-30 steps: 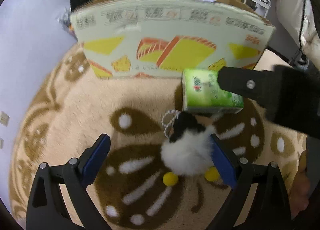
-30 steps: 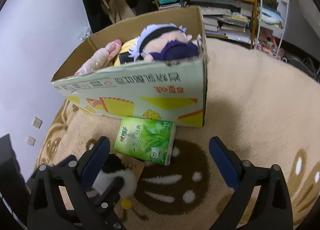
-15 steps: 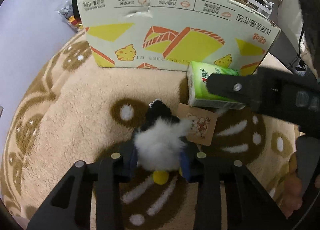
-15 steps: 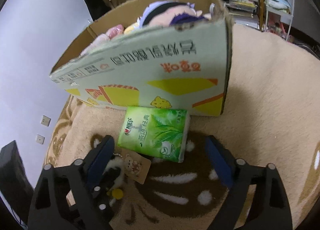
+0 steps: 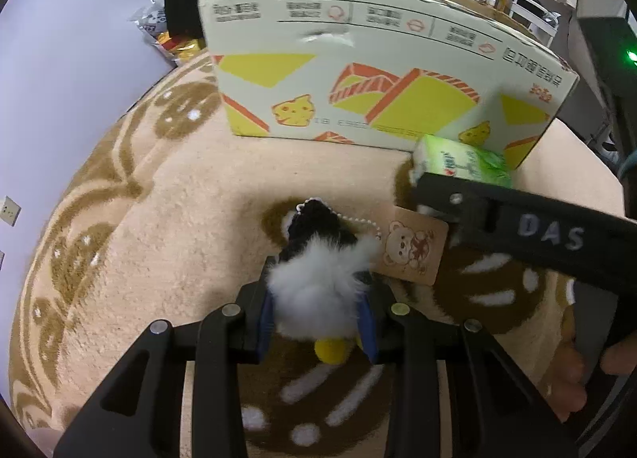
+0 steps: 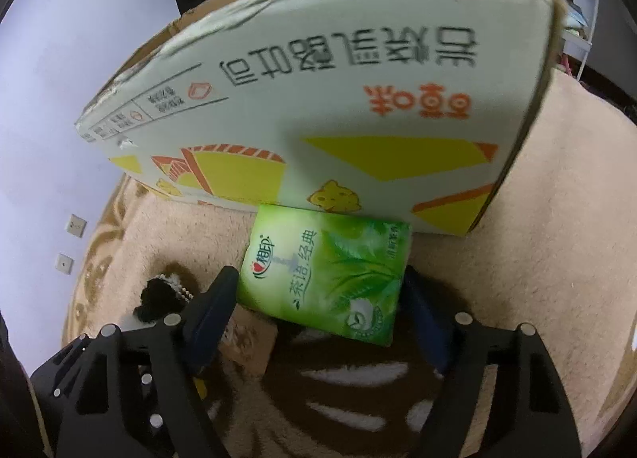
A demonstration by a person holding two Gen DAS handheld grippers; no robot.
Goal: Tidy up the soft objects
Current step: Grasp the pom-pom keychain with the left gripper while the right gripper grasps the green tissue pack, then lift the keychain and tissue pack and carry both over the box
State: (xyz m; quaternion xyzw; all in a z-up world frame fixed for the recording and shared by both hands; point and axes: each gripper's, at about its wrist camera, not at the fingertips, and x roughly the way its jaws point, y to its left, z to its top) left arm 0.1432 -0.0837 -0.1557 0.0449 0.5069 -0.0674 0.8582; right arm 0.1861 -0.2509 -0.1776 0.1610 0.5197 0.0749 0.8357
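Right now the fluffy toy (image 5: 318, 290) sits on the rug (image 5: 191, 219) in front of the cardboard box (image 5: 358, 71), squeezed tight between the pads of the left gripper (image 5: 318, 322). Its bear tag (image 5: 412, 251) lies beside it. Closer to the box, touching its wall, is the green tissue pack (image 6: 326, 274). The right gripper (image 6: 322, 322) is closing its jaws around the pack, but they do not seem to press it yet. Both things look ready to be picked up; next they likely need lifting over the box wall. What is inside the box is hidden.
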